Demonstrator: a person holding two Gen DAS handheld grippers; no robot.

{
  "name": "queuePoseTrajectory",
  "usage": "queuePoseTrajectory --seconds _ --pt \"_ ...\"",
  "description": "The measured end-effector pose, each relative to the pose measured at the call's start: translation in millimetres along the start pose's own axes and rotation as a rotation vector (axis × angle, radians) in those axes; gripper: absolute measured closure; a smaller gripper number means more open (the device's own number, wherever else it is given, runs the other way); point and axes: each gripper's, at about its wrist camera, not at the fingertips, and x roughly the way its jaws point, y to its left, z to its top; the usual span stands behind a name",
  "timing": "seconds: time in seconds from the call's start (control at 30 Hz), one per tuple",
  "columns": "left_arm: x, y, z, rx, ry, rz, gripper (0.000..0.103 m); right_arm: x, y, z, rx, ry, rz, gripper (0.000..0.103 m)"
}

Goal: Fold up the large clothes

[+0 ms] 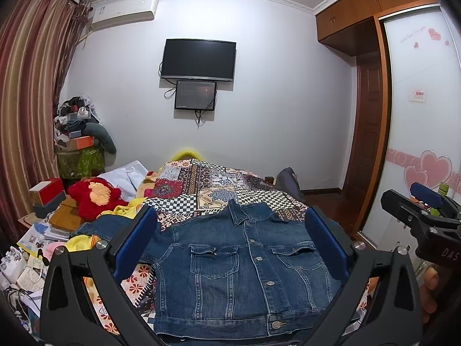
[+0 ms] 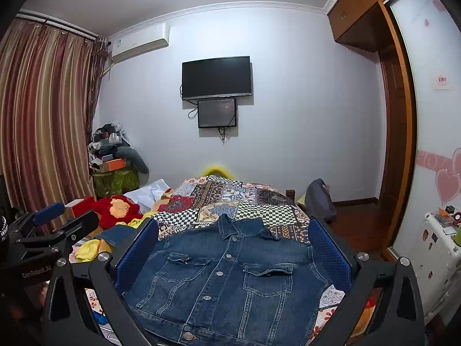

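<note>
Left wrist view, left to right: left gripper (image 1: 230,245), jaws apart and empty, frames the buttoned blue denim jacket (image 1: 239,268) lying flat, bottom centre, on the patchwork bedspread (image 1: 219,184); right gripper (image 1: 415,201), likewise apart, at right edge. Denim judged heavy, stiff; grasp at shoulders or hem.

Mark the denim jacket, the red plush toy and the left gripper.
denim jacket (image 1: 245,271), left wrist view, button placket.
red plush toy (image 1: 95,199), left wrist view, body.
left gripper (image 1: 230,245), left wrist view, midway between open fingertips.
</note>
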Motion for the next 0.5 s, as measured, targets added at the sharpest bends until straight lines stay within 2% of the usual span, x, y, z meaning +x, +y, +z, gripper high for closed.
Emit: queuePoseTrajectory --seconds 0.5 --pt "1.5 0.6 -2.5 0.001 0.001 0.002 0.000 0.5 -1.8 0.3 0.007 0.010 0.005 0.000"
